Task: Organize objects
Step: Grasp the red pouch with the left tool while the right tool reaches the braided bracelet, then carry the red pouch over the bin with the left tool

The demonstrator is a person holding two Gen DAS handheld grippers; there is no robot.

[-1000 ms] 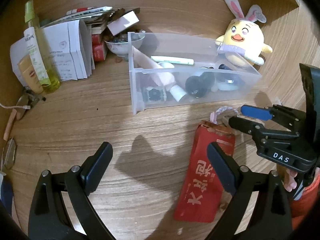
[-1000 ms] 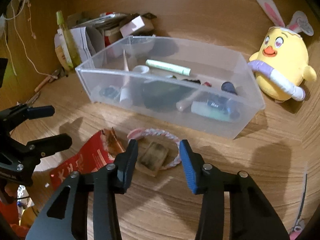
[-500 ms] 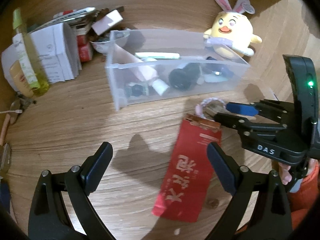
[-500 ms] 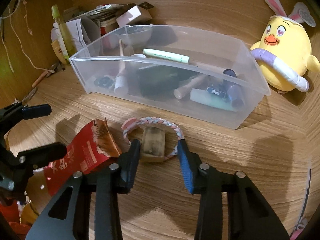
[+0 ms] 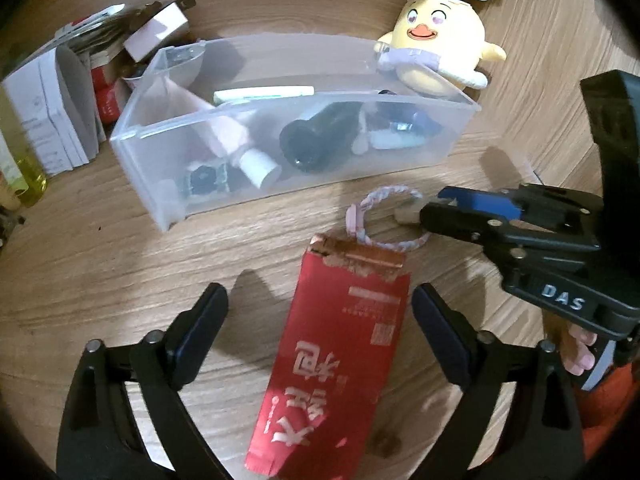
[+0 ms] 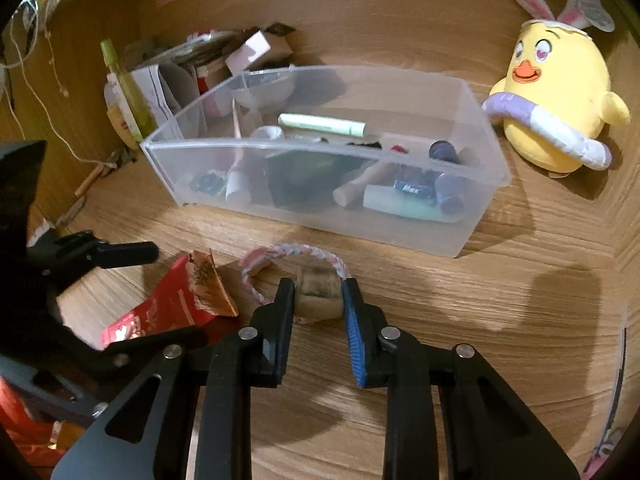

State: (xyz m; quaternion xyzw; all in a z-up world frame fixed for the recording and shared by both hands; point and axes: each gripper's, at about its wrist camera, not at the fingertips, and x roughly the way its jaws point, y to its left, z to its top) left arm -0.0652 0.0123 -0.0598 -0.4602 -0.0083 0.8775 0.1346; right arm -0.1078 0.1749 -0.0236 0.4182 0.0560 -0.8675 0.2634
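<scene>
A torn red envelope point(image 5: 340, 344) lies flat on the wooden table, between the fingers of my left gripper point(image 5: 320, 300). Those jaws are closing but stand wide, and the pads are clear of the envelope. Just past it lies a pink-and-white braided loop point(image 5: 384, 192) with a small wooden block point(image 6: 320, 296) on it. My right gripper point(image 6: 318, 292) is closing and its pads touch both sides of the block. The right gripper point(image 5: 432, 204) also shows in the left wrist view. Behind stands a clear plastic bin point(image 6: 320, 144) with several small items.
A yellow plush chick point(image 5: 440, 48) with bunny ears sits right of the bin. Papers and small boxes point(image 5: 60, 108) pile up at the back left beside a yellow-green bottle point(image 6: 124, 92). A person's fingers point(image 5: 576, 352) hold the right gripper.
The left gripper slid over so the red envelope now lies between its fingers, and its jaws narrowed a little. The right jaws closed in onto the wooden block.
</scene>
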